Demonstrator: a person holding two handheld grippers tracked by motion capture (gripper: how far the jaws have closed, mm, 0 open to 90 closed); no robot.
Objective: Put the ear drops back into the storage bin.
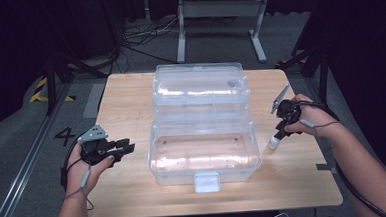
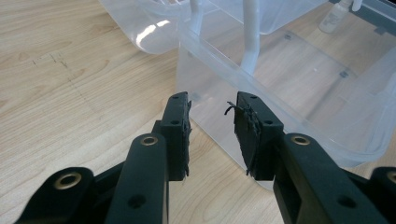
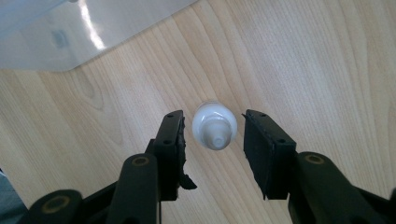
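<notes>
A small white bottle (image 1: 274, 143) stands upright on the wooden table (image 1: 130, 192), just right of a clear plastic box (image 1: 156, 160) whose lid (image 1: 200, 85) is folded back. My right gripper (image 1: 281, 133) hangs over the bottle, pointing down. In the right gripper view the bottle's cap (image 3: 214, 125) sits between the open jaws of my right gripper (image 3: 213, 115), with a gap on each side. My left gripper (image 1: 129, 145) is open and holds nothing, left of the box. In the left gripper view my left gripper (image 2: 212, 100) points at the box's near corner (image 2: 205, 107).
The box's inside looks bare, and a white latch (image 1: 207, 182) hangs at its front. The bottle (image 2: 334, 18) appears through the box wall in the left gripper view. A box corner (image 3: 56, 32) lies up and left of the right jaws. Bare wood lies around both hands.
</notes>
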